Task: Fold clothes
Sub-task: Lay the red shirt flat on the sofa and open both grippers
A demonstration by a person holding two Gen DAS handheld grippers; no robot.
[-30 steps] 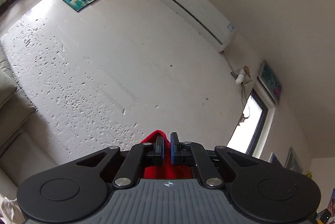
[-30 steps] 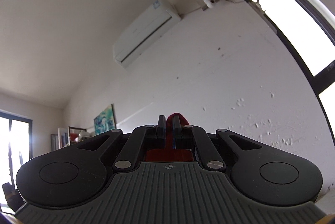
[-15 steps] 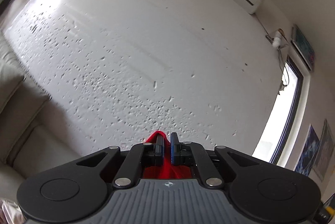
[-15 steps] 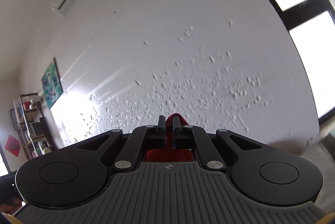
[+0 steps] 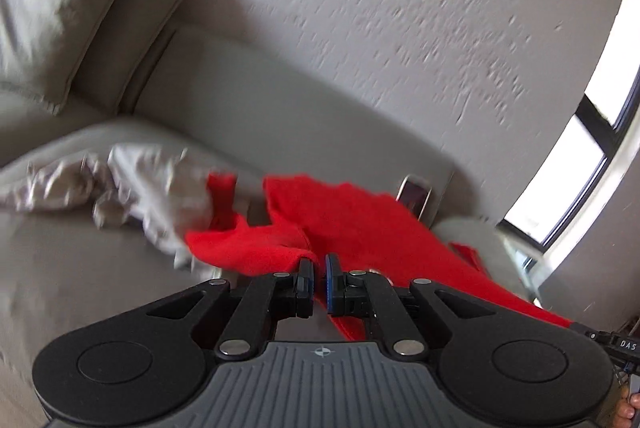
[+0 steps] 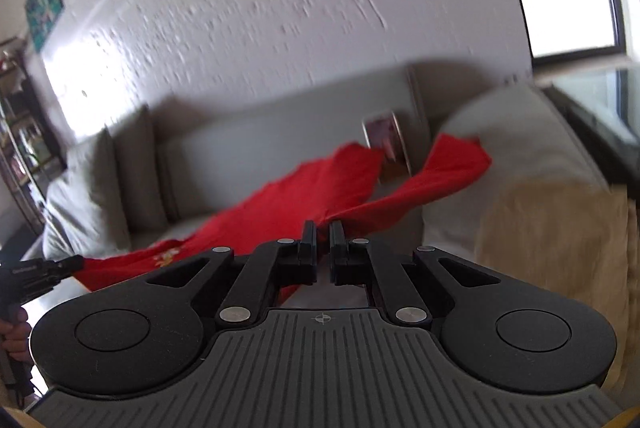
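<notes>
Both our views have swung down from the bare wall to the grey sofa point(image 5: 248, 108). Our left gripper point(image 5: 319, 270) and right gripper point(image 6: 323, 236) each pinch an edge of the red garment point(image 5: 360, 224), jaws nearly closed. It stretches bright and blurred above the seat, small pale embroidery point(image 6: 168, 255) near one edge, beside crumpled grey clothes point(image 5: 132, 184).

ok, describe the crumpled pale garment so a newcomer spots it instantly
Find the beige sofa under the textured wall. On its seat, left of the red garment, lies the crumpled pale garment. It is the only whitish, wrinkled heap there; no fingers hold it.
</notes>
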